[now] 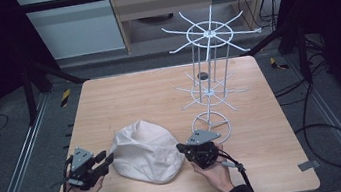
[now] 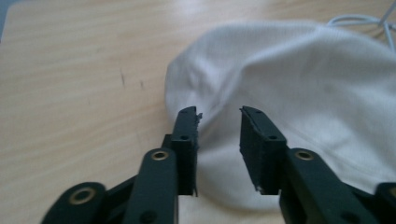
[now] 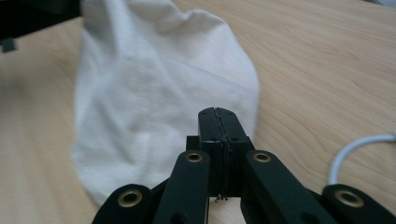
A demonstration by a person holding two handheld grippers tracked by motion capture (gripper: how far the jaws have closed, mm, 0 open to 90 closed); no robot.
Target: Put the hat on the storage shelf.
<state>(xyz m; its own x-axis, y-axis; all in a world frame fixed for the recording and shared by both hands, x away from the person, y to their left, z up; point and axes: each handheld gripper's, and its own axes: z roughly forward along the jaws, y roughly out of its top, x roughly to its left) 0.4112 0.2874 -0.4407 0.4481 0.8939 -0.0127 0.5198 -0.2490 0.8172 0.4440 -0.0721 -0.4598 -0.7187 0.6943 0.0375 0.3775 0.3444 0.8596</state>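
The white cloth (image 1: 144,151) lies at three o'clock from the left tool (image 1: 108,160), whose jaws stand parted and empty; the right tool (image 1: 181,149), pinched shut on nothing, sits at the cloth's opposite edge.

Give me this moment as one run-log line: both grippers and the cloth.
left gripper: open, at white cloth edge | right gripper: shut, nothing visibly pinched | cloth: bunched on table | wire rack: untouched

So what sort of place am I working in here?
Probably a lab recording bay, not a home: a bare square wooden table, dark curtained sides, metal floor rails, loose black cables, and a white wire rack.
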